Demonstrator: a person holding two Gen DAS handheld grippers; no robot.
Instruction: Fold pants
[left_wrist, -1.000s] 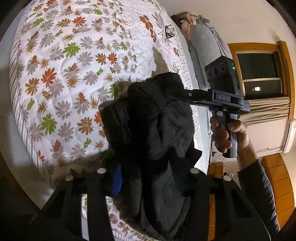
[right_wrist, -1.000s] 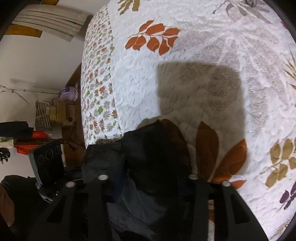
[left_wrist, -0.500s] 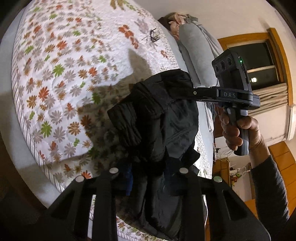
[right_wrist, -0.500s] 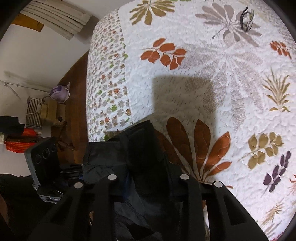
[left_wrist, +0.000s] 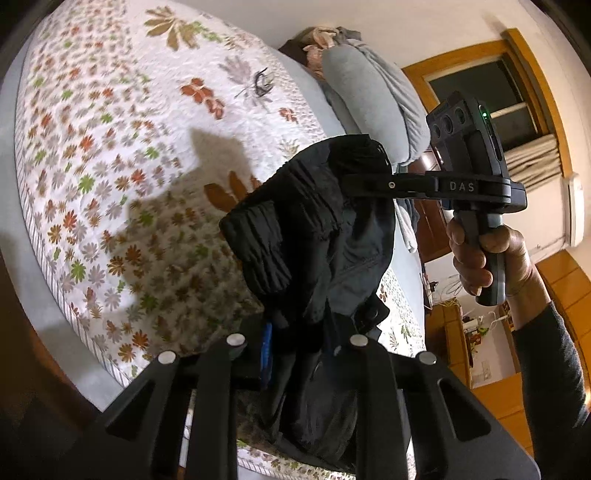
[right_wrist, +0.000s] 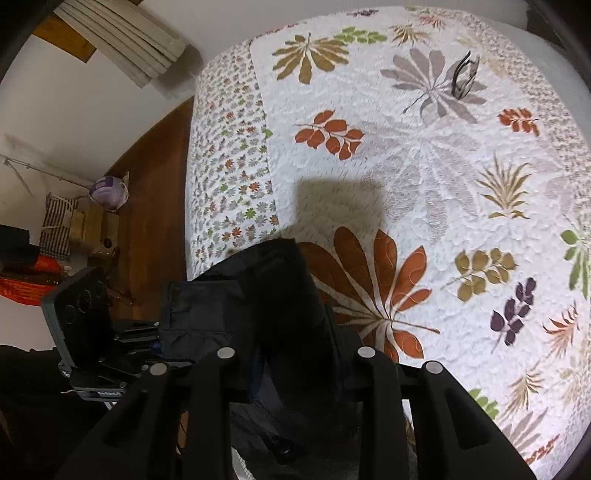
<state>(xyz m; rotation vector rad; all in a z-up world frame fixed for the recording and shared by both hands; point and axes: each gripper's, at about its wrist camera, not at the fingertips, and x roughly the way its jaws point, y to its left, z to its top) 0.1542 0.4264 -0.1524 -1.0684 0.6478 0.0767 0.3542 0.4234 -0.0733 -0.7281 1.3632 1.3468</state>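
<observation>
Black pants (left_wrist: 317, 236) hang bunched in the air above the leaf-patterned quilt (left_wrist: 110, 155). My left gripper (left_wrist: 295, 343) is shut on one part of the waistband. My right gripper (left_wrist: 354, 181) is shut on another part, higher and to the right, held by a hand. In the right wrist view the pants (right_wrist: 273, 295) fill the space between my right gripper's fingers (right_wrist: 295, 354), and the left gripper body (right_wrist: 81, 314) shows at the left. The legs hang down out of sight.
The bed's quilt (right_wrist: 406, 166) spreads below, with a pair of glasses (right_wrist: 463, 75) lying on it. Grey pillows (left_wrist: 369, 96) lie at the head. A wooden floor (right_wrist: 147, 184) with bags and boxes (right_wrist: 88, 221) lies beyond the bed's edge.
Both grippers have risen with the pants, away from the bed. More of the quilt shows and the pants' shadow on it has shrunk.
</observation>
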